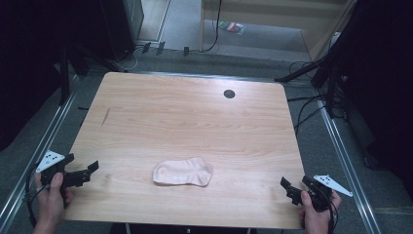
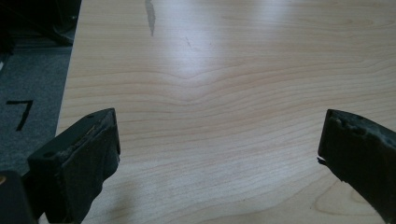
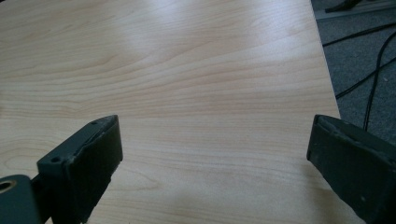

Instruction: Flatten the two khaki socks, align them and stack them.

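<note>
Pink sock point(image 1: 183, 172): one, lying flat on the tabletop point(image 1: 195, 122) near the front edge, roughly mid-width, toe end toward the right. Nothing touches it.

Grippers: two, both held by a person, one hand each.
- Left gripper point(image 1: 82, 170) sits at the front-left corner of the tabletop, jaws pointing right toward the sock, well apart from it. Jaws spread wide, nothing between them. In the left gripper view point(image 2: 219, 154) both black jaws stand far apart over bare wood; pads look worn at the edges.
- Right gripper point(image 1: 296, 186) sits at the front-right corner, jaws pointing left and slightly up the table, also well apart from the sock. Jaws spread wide, holding nothing. Right gripper view point(image 3: 215, 154) shows the same: two jaws, wide gap, bare wood between, right edge of the tabletop running past the right-hand jaw.

Hands: left hand point(image 1: 51, 197) and right hand point(image 1: 316, 214) enter from the bottom, each wrapped round its gripper's grip. One grey three-cornered plate on top of each gripper.

Tabletop: light wood, one dark round hole point(image 1: 229, 93) near the back edge, right of centre. One short dark streak point(image 1: 105, 116) near the left edge; same streak visible far off in the left gripper view point(image 2: 150, 16).

Floor: grey, cables point(image 1: 304, 109) off the right edge.
</note>
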A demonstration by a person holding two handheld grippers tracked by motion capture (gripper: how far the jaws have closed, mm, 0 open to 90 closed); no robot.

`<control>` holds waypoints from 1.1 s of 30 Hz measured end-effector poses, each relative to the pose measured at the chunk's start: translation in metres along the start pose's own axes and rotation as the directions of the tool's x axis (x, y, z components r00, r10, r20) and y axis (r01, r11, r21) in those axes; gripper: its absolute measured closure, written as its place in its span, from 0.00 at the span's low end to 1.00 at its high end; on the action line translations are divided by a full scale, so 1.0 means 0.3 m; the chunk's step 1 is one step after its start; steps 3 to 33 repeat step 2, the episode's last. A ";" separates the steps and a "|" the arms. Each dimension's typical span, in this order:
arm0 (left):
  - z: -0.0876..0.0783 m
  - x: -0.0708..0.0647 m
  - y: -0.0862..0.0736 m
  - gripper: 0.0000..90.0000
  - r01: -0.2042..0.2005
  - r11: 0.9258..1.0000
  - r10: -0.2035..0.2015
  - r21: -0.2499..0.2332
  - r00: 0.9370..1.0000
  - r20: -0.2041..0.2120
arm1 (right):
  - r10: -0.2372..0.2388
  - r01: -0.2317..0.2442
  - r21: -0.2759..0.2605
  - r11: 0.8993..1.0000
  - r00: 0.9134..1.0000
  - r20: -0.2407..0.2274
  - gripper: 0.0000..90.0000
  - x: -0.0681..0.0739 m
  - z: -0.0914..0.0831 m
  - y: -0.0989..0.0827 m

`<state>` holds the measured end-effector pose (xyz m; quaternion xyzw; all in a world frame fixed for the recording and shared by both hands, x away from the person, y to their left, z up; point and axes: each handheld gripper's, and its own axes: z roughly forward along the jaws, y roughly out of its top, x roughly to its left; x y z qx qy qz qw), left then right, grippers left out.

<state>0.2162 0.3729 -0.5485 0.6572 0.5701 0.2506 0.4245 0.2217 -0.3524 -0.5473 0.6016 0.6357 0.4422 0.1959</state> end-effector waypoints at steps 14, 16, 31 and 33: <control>0.007 -0.006 -0.002 0.00 -0.010 1.000 0.010 0.006 1.000 -0.003 | -0.004 0.004 -0.009 1.000 1.000 0.002 0.04 0.005 -0.001 0.000; 0.007 -0.006 -0.002 0.00 -0.010 1.000 0.010 0.006 1.000 -0.003 | -0.004 0.004 -0.009 1.000 1.000 0.002 0.04 0.005 -0.001 0.000; 0.007 -0.006 -0.002 0.00 -0.010 1.000 0.010 0.006 1.000 -0.003 | -0.004 0.004 -0.009 1.000 1.000 0.002 0.04 0.005 -0.001 0.000; 0.007 -0.006 -0.002 0.00 -0.010 1.000 0.010 0.006 1.000 -0.003 | -0.004 0.004 -0.009 1.000 1.000 0.002 0.04 0.005 -0.001 0.000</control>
